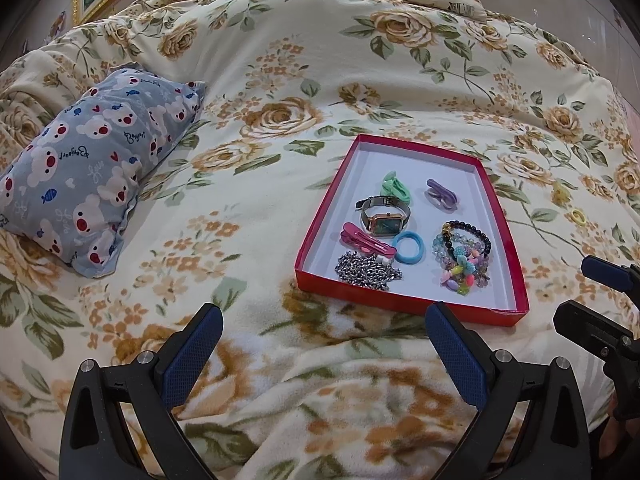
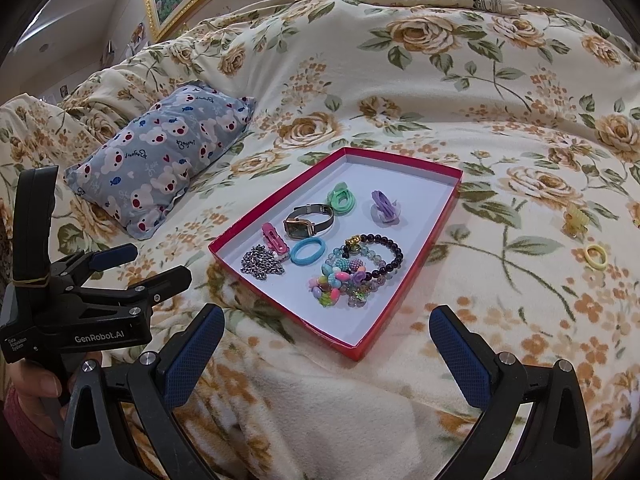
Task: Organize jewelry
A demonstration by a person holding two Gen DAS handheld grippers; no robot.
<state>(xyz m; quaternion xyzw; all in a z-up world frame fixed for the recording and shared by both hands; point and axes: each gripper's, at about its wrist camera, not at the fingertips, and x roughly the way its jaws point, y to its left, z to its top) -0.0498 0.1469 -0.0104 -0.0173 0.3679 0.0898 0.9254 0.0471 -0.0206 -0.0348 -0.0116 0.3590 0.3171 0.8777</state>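
Two grippers hover low over the bed, both with jaws spread wide and holding nothing. The left gripper sits just short of the near edge of the red box, and the right gripper hangs beside it, a little further to the right.

The shallow box lies flat on the floral blanket, white inside, and most of the jewelry is already in it. At the far end sit a green hair clip and a purple hair clip. Nearer lies a watch with a dark square face, with a pink hair clip and a blue hair tie just in front of it. A silver chain is bunched in the near left corner, and a heap of beaded bracelets fills the right side.

Out on the blanket, well to the right of the box, a yellow hair clip and a yellow hair tie lie near each other. A bear-print pillow rests off to the left.
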